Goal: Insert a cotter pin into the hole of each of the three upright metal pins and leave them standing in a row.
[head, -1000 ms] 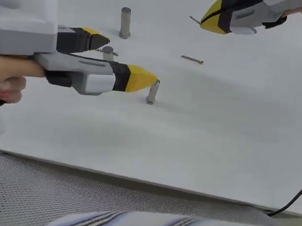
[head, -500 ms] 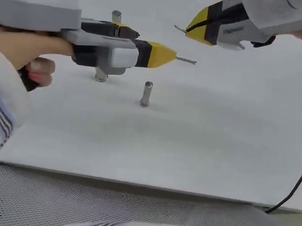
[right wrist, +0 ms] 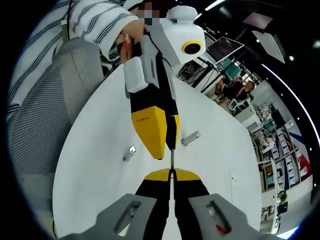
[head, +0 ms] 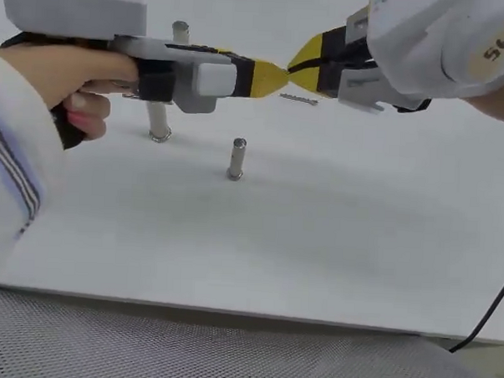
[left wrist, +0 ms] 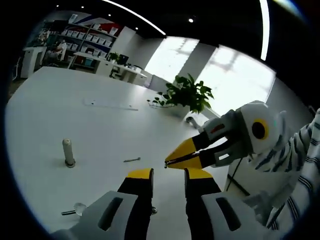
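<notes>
White workbench (head: 317, 242) carries the nearest upright pin (head: 236, 159). Above and behind that pin, the left gripper (head: 280, 78), jaws parted, meets the right gripper (head: 294, 69), which is clenched on a thin cotter pin (right wrist: 171, 159). Just beyond, right of it, a loose cotter pin (head: 299, 98) lies flat. To its left stands a second upright pin (head: 160, 122), and farther back a third upright pin (head: 180, 31).

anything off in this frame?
Nothing damaged or tipped. The three pins stand upright but look more like a triangle than a row, and one cotter pin lies loose on the table.
</notes>
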The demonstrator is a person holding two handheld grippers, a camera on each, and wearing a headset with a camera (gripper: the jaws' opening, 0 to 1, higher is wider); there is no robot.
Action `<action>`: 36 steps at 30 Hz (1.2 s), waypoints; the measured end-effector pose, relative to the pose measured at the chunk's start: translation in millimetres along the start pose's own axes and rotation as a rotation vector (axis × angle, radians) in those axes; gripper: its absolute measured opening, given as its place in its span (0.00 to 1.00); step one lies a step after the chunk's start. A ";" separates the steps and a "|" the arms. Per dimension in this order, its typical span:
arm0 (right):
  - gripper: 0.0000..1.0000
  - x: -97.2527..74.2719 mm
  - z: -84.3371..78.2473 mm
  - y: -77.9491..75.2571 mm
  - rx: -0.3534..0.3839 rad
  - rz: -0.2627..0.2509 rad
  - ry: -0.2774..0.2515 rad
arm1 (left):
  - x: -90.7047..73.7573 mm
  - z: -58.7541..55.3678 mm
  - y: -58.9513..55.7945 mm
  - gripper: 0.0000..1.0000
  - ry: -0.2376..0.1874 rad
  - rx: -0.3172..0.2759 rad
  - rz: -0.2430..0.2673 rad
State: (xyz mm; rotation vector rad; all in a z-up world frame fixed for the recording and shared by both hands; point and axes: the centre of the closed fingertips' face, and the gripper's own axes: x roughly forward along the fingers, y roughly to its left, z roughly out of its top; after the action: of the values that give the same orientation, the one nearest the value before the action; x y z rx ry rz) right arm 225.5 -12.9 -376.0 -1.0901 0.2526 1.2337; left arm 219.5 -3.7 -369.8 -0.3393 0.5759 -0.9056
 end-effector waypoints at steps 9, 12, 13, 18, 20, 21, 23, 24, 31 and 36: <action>0.00 -1.1 7.0 5.4 -0.007 0.005 -0.016 | 2.3 -0.2 0.5 0.07 0.006 -0.044 -0.011; 0.00 -1.5 8.2 6.0 -0.005 0.002 -0.020 | 3.2 -0.3 0.1 0.04 0.008 -0.053 -0.015; 0.00 -1.6 8.5 6.3 -0.003 0.002 -0.021 | 3.4 -0.6 -0.1 0.03 0.009 -0.054 -0.015; 0.00 -2.9 10.7 7.8 -0.006 0.002 -0.025 | 5.1 -2.2 -0.4 0.00 0.011 -0.062 -0.015; 0.00 -2.9 10.4 8.6 -0.002 0.003 -0.025 | 5.9 -3.4 -1.2 0.00 0.014 -0.061 -0.017; 0.00 -2.7 10.1 8.9 -0.002 0.002 -0.023 | 6.1 -4.1 -1.6 0.00 0.015 -0.060 -0.017; 0.00 -1.8 9.4 9.9 0.002 0.003 -0.023 | 6.7 -4.9 -1.9 0.00 0.014 -0.065 -0.017; 0.00 -1.7 9.0 10.1 0.003 0.004 -0.022 | 6.9 -5.3 -1.9 0.00 0.015 -0.067 -0.017; 0.00 -3.4 10.2 14.7 0.004 0.001 -0.029 | 5.1 -9.4 -4.7 0.00 0.029 -0.090 -0.034; 0.00 -3.5 10.5 15.8 0.004 -0.002 -0.030 | 4.7 -10.6 -5.2 0.00 0.031 -0.085 -0.026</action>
State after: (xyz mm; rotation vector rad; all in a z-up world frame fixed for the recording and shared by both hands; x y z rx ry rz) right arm 206.9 -8.2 -376.7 -1.0667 0.2307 1.2462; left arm 212.1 -10.9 -377.1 -0.4106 0.6409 -0.9144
